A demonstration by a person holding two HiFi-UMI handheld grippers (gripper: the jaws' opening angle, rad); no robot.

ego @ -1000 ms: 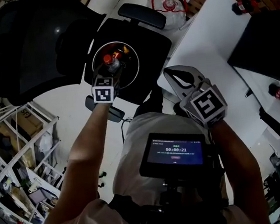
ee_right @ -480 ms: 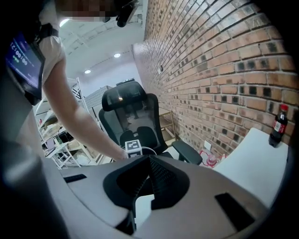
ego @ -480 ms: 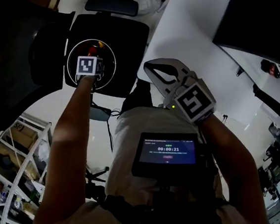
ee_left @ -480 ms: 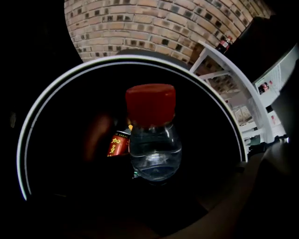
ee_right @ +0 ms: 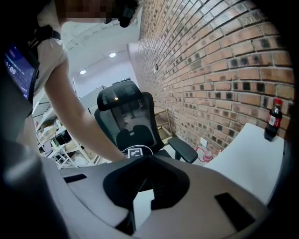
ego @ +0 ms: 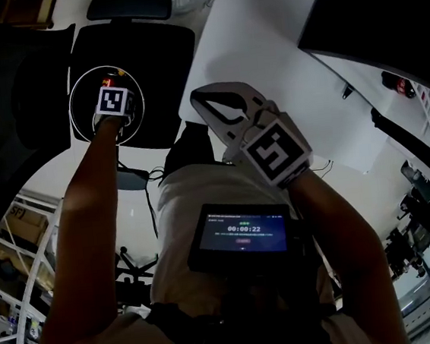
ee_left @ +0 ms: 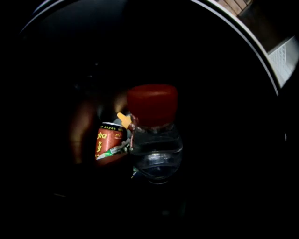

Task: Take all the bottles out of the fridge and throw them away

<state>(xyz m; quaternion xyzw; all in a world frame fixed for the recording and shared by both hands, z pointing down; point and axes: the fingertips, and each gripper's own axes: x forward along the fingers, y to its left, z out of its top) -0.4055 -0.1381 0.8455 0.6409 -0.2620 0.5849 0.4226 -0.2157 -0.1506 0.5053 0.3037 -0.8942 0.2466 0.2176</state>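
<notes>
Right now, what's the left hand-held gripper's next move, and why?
Probably lift the left hand-held gripper out: its jaws have just been opening and the bottle is inside the bin beside a can, though darkness hides whether it's free.

In the bin (ee_left: 215, 70): 1 bottle (ee_left: 155, 144), 1 can (ee_left: 108, 142).

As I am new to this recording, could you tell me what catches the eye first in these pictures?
A red-capped clear bottle shows inside the dark bin on the chair seat, beside a red can. The right gripper, fingers shut and empty, hangs near the white table. A cola bottle stands on that table by the brick wall.
</notes>
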